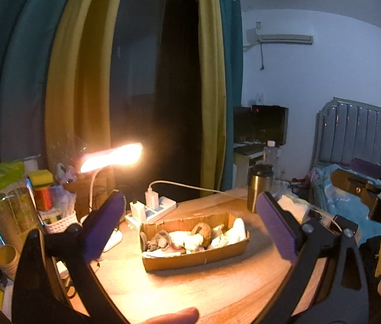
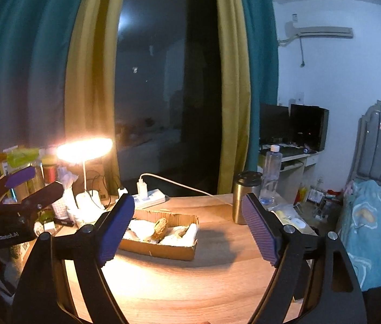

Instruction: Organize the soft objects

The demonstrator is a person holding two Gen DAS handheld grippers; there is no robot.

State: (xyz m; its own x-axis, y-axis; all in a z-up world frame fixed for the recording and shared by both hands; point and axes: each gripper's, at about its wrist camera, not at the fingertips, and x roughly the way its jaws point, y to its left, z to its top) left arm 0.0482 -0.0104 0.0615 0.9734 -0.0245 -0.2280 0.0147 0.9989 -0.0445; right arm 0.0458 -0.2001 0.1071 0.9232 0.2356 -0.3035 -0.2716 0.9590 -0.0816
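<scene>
Brown cardboard box (image 1: 195, 259) holds white and tan soft things (image 1: 195, 236) (curtains (image 1: 82, 81) mustard and teal).

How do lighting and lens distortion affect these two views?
Left wrist: the desk lamp blows out with a flare, curtains bow. Right wrist: the same lamp glares, the cardboard box throws a shadow to the right; the room behind is dim.

Cardboard box (image 2: 163, 243): left end hidden behind the right gripper's (image 2: 187, 229) near finger (image 2: 114, 229); the soft items (image 1: 190, 239) inside blur into pale and brown lumps, kinds unclear. A fingertip (image 1: 174, 317) is cut off by the bottom edge. Lamp head (image 1: 112, 156) glare washes out its shape.
</scene>
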